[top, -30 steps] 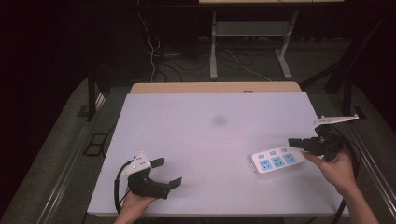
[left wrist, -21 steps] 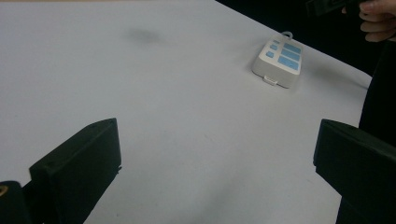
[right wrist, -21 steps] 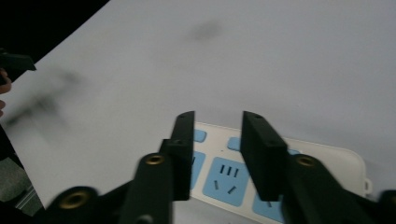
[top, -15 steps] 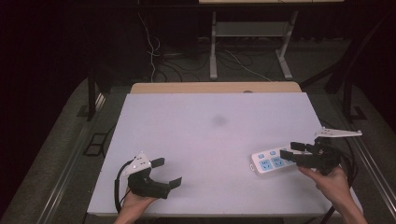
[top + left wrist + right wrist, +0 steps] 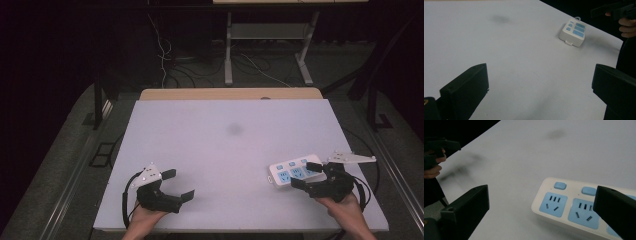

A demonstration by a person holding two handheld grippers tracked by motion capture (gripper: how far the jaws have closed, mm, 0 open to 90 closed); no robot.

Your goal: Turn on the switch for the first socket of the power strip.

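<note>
A white power strip [image 5: 292, 171] with blue sockets lies flat near the table's front right. My right gripper [image 5: 303, 175] hovers low at its right end. Its jaws have just been opening and now stand wide, one over the strip's far side and one in front of it, with no pad pressing on it. In the right gripper view the strip [image 5: 574, 205] lies just ahead, partly behind the right jaw of that gripper [image 5: 541, 198]. My left gripper [image 5: 180, 185] rests open at the front left with nothing between its jaws. From the left gripper view the strip [image 5: 572, 31] is far off.
The white table [image 5: 225, 150] has a faint dark smudge [image 5: 234, 129] near its middle. A wooden edge [image 5: 230, 94] runs along the far side. Beyond it stand a metal frame and loose cables on the dark floor. The right hand and its gripper [image 5: 614, 11] appear in the left gripper view.
The right gripper has come down and toward the near edge beside the power strip, and its jaws went from shut to wide open. The left gripper and the strip stayed put.
</note>
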